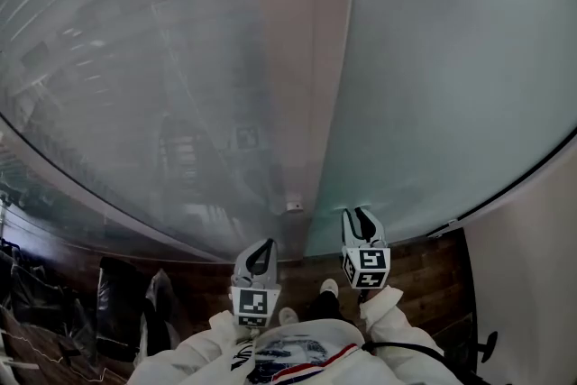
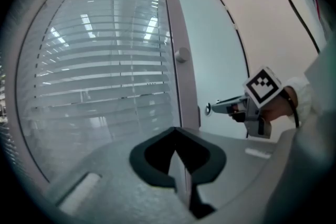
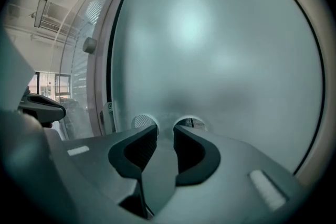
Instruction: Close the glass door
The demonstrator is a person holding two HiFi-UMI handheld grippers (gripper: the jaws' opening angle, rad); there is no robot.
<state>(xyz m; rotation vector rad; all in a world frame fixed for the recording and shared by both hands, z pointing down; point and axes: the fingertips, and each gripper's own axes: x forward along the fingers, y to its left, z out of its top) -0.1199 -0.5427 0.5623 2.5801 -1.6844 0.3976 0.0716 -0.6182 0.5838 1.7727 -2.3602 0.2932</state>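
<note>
The frosted glass door [image 1: 451, 59] fills the right half of the head view, next to a pale upright frame post [image 1: 302, 59]. My right gripper [image 1: 359, 214] points at the door's lower part, close to the post. In the right gripper view its jaws [image 3: 165, 131] stand a little apart with nothing between them, right at the frosted pane [image 3: 220, 50], and two round fittings [image 3: 190, 122] show just beyond the tips. My left gripper [image 1: 263, 246] is lower and to the left, apart from the glass. Its jaws [image 2: 176, 134] meet at the tips and are empty. The right gripper [image 2: 210, 108] also shows in the left gripper view.
A glass wall with slatted blinds [image 1: 135, 86] stands left of the post, which carries a round knob [image 2: 182, 55]. Dark wooden floor [image 1: 433, 275] lies below, with dark bags and chairs [image 1: 117, 302] at lower left. A white wall [image 1: 541, 266] borders the right.
</note>
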